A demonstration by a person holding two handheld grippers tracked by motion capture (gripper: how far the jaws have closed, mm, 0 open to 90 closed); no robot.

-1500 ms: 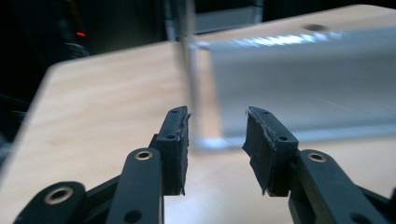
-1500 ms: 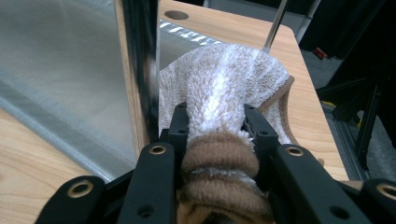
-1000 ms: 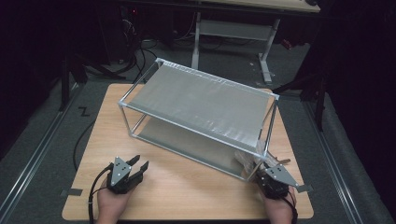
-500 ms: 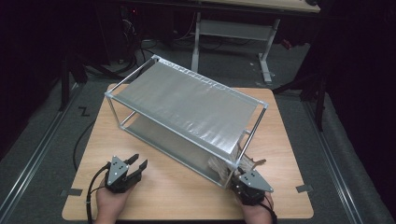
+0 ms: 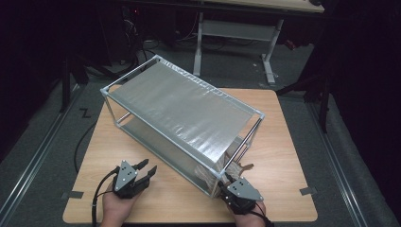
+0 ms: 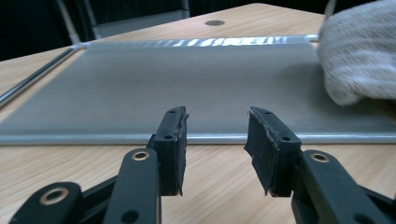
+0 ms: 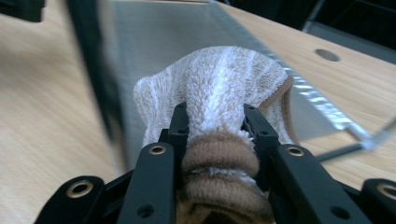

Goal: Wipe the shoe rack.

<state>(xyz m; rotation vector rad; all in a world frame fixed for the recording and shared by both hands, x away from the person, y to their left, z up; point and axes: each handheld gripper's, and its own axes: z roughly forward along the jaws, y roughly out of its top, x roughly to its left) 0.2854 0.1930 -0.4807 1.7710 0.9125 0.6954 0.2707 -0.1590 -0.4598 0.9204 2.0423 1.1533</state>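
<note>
Your right gripper was clamped on a rolled towel, white with a brown band, held at the rack's corner nearest the table's front right corner, its end over the lower shelf. Your left gripper sat by the front edge with jaws partly open, nothing between them, facing that shelf's rim.

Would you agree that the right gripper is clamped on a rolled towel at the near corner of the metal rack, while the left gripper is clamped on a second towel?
Not quite: the left gripper is open and holds nothing, as the left gripper view shows. The right gripper is indeed clamped on the rolled towel by the metal rack.
</note>
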